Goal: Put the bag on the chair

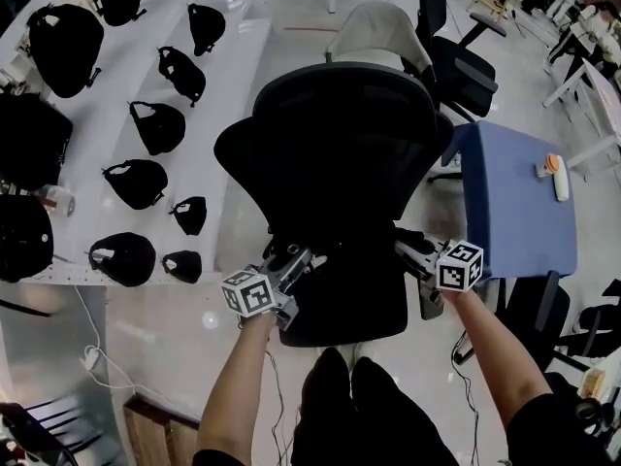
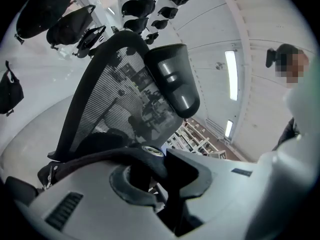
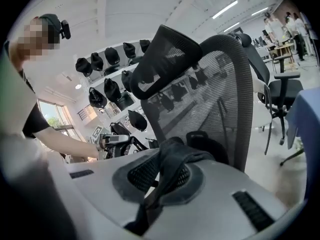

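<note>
A black mesh office chair (image 1: 340, 134) stands right below me, its backrest (image 2: 115, 89) filling both gripper views. The black bag (image 1: 349, 260) hangs low over the seat and is hard to tell from the dark cushion. My left gripper (image 1: 307, 258) sits at the seat's left edge, shut on a black bag strap (image 2: 95, 159) that has a metal eyelet (image 2: 151, 150). At the seat's right edge, my right gripper (image 1: 408, 252) is shut on the other black strap (image 3: 172, 156). Part of the bag's body (image 3: 207, 144) shows in front of the backrest mesh.
White shelves (image 1: 238, 85) at the left carry several black bags (image 1: 136, 183). A blue table (image 1: 514, 202) stands close on the right, with more chairs (image 1: 466, 71) behind. My legs (image 1: 359, 406) are just before the seat, and a cable (image 1: 92, 357) lies on the floor at the left.
</note>
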Demonstrator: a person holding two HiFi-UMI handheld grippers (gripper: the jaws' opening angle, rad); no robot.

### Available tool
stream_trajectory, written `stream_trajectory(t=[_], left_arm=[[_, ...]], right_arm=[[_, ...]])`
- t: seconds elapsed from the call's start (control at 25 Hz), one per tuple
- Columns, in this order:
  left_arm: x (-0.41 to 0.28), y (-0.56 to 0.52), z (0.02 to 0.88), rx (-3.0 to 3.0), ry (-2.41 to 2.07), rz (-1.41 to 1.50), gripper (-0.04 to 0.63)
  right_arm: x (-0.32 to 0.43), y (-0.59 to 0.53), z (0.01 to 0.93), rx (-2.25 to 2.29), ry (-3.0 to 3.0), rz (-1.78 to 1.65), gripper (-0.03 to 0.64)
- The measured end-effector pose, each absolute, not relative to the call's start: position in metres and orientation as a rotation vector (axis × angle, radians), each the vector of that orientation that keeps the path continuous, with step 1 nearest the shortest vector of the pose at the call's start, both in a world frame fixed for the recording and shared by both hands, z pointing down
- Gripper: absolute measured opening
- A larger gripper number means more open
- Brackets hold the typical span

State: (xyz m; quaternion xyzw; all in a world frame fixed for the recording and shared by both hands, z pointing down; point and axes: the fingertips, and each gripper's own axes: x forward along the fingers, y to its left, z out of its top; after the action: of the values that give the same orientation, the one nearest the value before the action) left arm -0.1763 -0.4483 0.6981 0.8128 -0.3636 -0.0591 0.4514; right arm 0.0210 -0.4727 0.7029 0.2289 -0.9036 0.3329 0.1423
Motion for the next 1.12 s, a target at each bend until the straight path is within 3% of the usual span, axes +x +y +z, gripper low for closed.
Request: stream_trajectory(t=[1.12], left_arm=[[-0.222,-0.51,0.801,1.9,-0.933,-0.016,0.078]], right_arm=[[-0.011,-0.546,0.802,0.907,-2.379,1.058,0.009]])
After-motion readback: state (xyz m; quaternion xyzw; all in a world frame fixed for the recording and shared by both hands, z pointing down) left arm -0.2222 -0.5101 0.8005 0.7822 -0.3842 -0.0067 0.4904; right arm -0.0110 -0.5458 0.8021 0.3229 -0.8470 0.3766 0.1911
